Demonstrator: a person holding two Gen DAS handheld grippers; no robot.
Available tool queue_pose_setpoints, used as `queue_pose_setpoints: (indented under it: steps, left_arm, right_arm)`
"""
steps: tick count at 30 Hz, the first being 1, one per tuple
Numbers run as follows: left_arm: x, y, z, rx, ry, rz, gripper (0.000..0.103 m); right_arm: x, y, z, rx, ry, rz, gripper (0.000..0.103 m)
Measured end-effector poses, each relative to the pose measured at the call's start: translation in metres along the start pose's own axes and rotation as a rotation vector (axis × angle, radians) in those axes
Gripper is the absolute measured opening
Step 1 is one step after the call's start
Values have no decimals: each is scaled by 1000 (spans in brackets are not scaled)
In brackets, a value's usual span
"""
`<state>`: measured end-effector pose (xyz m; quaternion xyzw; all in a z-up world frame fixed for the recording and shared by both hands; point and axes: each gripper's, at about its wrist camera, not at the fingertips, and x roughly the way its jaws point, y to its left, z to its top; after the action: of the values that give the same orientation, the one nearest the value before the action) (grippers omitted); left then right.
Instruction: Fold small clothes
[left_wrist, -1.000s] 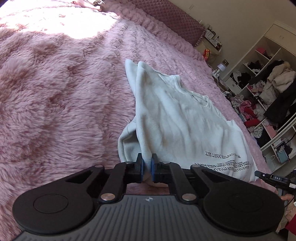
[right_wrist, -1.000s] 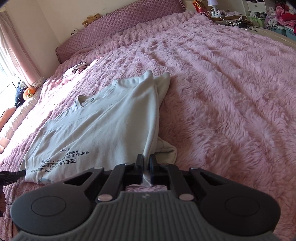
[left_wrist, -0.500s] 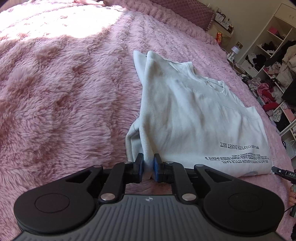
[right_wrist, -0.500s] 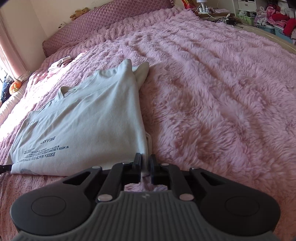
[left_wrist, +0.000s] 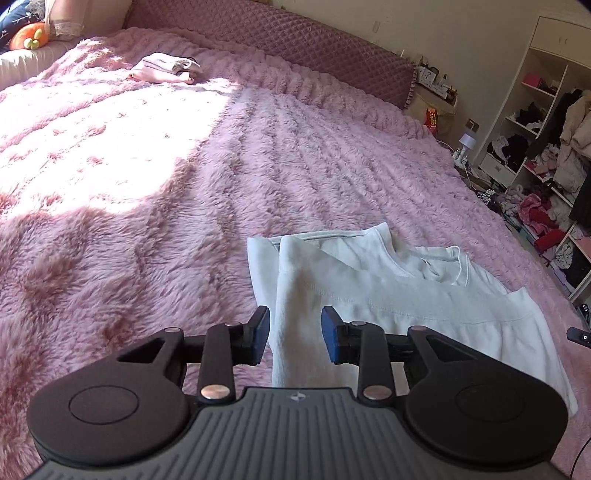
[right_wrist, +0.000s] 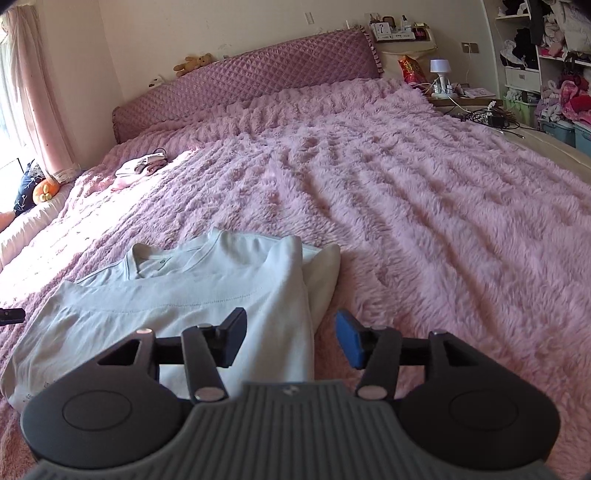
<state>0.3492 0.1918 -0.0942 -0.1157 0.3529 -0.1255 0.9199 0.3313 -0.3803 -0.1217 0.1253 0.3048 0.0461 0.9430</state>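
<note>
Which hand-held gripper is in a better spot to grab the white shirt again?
Probably the left hand-held gripper: its jaws, just opened, stand either side of the white shirt's folded edge. The right hand-held gripper, also just opened, sits over the shirt's edge and the pink blanket.

the left tool (left_wrist: 294, 339) fills the lower part of its frame: a grey ribbed housing with a small emblem at its top edge, flanked by two black round discs. black linkage arms carry silver pivot screws and end in blue pads (left_wrist: 261, 334). the right tool (right_wrist: 291, 341) is built alike, lower centre of its frame, with a brighter blue pad (right_wrist: 349, 343) on the right side.
</note>
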Motion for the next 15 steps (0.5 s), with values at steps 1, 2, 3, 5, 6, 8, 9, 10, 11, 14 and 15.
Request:
queue_pose_setpoints:
  steps: [1, 2, 3, 5, 6, 8, 9, 10, 11, 14, 15]
  left_arm:
    - [9, -3, 5, 9, -3, 13, 36]
    - [17, -7, 10, 23, -2, 22, 36]
    - [25, -10, 14, 41, -3, 40, 36]
    - [40, -15, 21, 70, 12, 63, 36]
    - [47, -17, 22, 78, 24, 62, 36]
    - [56, -21, 23, 93, 42, 60, 37]
    - [59, -22, 22, 111, 43, 62, 37]
    - [62, -23, 21, 123, 44, 59, 37]
    - [64, -23, 20, 126, 45, 58, 36]
    - [66, -20, 21, 122, 40, 46, 11]
    - [67, -21, 23, 124, 36, 51, 10]
  right_arm:
    - [8, 3, 6, -5, -9, -7, 54]
    - [19, 4, 13, -6, -19, -12, 55]
    - [27, 5, 17, -6, -21, -8, 56]
    - [44, 8, 25, -8, -24, -15, 56]
    - [52, 9, 27, -14, -22, -17, 57]
    - [66, 11, 29, -31, -17, -24, 57]
    - [72, 11, 29, -39, -12, -26, 57]
    - [79, 12, 29, -46, -4, -27, 57]
    - [84, 12, 29, -48, 3, -22, 57]
    - [99, 17, 28, -67, 15, 3, 54]
    - [102, 19, 28, -75, 18, 9, 49]
